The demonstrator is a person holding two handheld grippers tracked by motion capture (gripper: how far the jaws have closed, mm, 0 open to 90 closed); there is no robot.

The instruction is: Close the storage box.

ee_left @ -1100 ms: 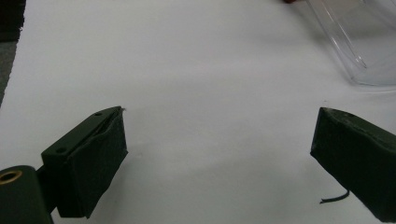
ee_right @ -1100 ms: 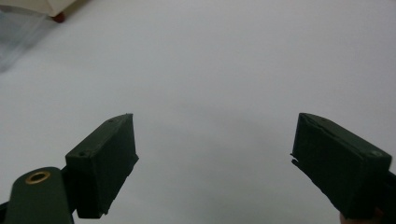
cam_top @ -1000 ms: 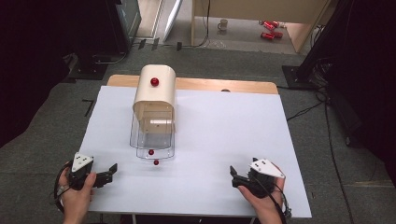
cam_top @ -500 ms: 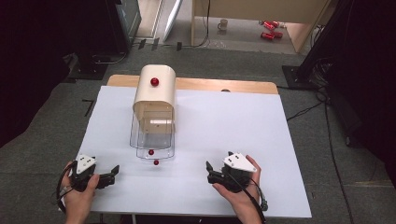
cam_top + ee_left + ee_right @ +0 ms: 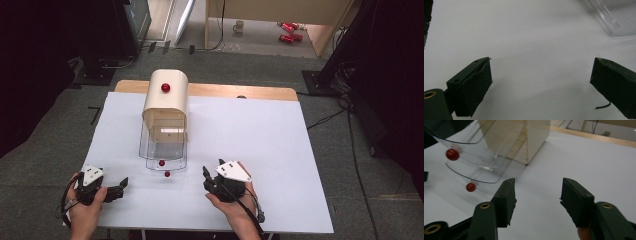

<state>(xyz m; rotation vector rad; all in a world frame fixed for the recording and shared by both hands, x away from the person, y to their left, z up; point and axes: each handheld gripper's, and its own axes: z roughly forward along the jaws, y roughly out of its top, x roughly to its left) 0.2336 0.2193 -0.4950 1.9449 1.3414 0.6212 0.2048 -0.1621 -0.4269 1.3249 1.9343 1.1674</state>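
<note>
High view: cream rounded wooden box with a red knob on top (image 5: 165, 101) sits at the table's far left-centre on the white table sheet (image 5: 260, 145). Two clear curved plastic drawers (image 5: 162, 150) are pulled out from its front, each with a small red ball knob; the lower red knob (image 5: 166, 174) lies nearest the person. The right gripper (image 5: 206, 176) sits just right of that knob, apart from it, jaws part-open and holding nothing. The left gripper (image 5: 120, 184) rests at the near-left edge, jaws spread wide, empty.

Left gripper view: both black pads are wide apart over bare sheet; a corner of a clear drawer (image 5: 614, 17) shows top right. Released, nothing between the pads.

Right gripper view: the jaws are narrowed but not clenched, with only sheet between them. The red knob (image 5: 470, 187) is off to their left, the upper knob (image 5: 452, 154) farther off.

Step in hand, as I judge it: reaching for the lower knob. Swing the jaws left to centre the knob, keep them low and level, and don't bump the clear drawer lip.

Against a second ago: the right gripper has come in from the near-right corner toward the drawers, and its jaws have just been closing on nothing. The left gripper has stayed put. Box and drawers unchanged.
</note>
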